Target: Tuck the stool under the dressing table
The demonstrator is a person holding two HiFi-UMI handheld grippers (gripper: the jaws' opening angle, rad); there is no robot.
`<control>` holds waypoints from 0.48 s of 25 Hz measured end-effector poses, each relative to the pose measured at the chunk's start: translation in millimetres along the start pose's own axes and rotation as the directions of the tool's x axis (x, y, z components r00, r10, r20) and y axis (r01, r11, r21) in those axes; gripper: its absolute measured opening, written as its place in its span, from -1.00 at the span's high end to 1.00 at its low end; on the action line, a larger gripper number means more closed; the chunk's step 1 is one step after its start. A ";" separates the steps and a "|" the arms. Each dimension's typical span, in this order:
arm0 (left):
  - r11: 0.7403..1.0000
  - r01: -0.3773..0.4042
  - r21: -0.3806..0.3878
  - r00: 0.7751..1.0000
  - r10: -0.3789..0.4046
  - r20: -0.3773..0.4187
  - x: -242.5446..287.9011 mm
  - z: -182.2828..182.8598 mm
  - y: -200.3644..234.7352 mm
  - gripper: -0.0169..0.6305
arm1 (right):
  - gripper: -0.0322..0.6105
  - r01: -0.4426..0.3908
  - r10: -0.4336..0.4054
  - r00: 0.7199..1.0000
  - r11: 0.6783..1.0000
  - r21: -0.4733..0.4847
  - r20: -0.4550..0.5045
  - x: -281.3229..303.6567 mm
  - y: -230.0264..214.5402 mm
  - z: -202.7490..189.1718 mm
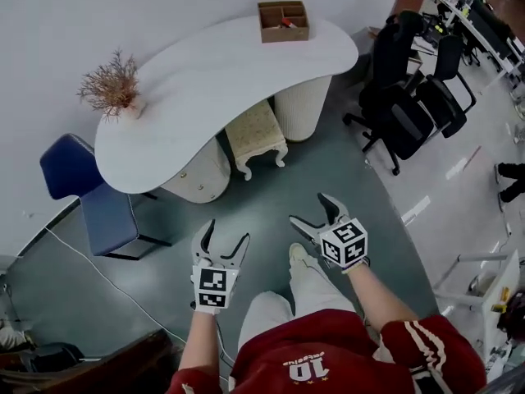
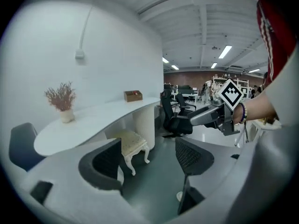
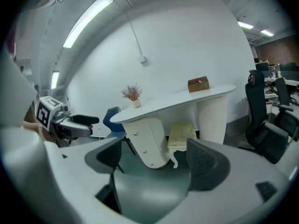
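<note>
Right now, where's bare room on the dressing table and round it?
Dressing table top: bare between dried-flower vase and wooden box. Floor in front: bare. Crowded: stool takes the gap underneath.

Stool [image 1: 257, 135] pt. hidden under table [image 1: 213, 72].

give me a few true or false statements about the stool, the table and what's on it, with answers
1. The stool stands between the dressing table pedestals, partly under the top. True.
2. The left tool grips a stool leg. False: it is open and empty, well short of the stool.
3. A wooden box stands on the tabletop. True.
4. The dried plant stands on the floor. False: it stands on the tabletop, at the end opposite the box.
5. A blue chair stands beside the table, at the plant's end. True.
</note>
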State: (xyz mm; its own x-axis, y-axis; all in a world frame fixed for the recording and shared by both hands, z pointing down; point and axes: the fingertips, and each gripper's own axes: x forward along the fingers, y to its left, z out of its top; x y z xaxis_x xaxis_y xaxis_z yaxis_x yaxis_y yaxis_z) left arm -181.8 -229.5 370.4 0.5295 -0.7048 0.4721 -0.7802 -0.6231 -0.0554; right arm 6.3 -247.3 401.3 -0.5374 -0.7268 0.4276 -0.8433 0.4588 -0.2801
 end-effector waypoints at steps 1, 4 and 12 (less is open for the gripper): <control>1.000 0.002 -0.017 1.000 -0.002 0.019 -22.7 19.3 -6.0 -0.15 | -0.42 -0.002 0.002 1.000 1.000 -0.007 -0.001 -22.5 17.3 11.1; 0.994 0.006 -0.107 0.995 0.005 0.102 -84.6 75.5 -16.4 -0.15 | -0.43 0.001 0.000 1.000 1.000 -0.024 0.016 -83.6 56.8 49.2; 0.977 -0.045 -0.209 0.956 0.103 0.275 -203.9 171.3 -25.3 -0.14 | -0.43 0.037 -0.022 0.988 0.995 -0.096 0.151 -198.0 91.2 152.2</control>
State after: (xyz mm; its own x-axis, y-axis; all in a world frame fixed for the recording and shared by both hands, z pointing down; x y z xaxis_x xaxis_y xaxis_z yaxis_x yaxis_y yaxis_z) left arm -213.0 -128.1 124.8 0.5174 -0.8313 0.2031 -0.8557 -0.5061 0.1080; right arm 36.9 -139.3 160.3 -0.5116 -0.8057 0.2985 -0.8592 0.4788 -0.1804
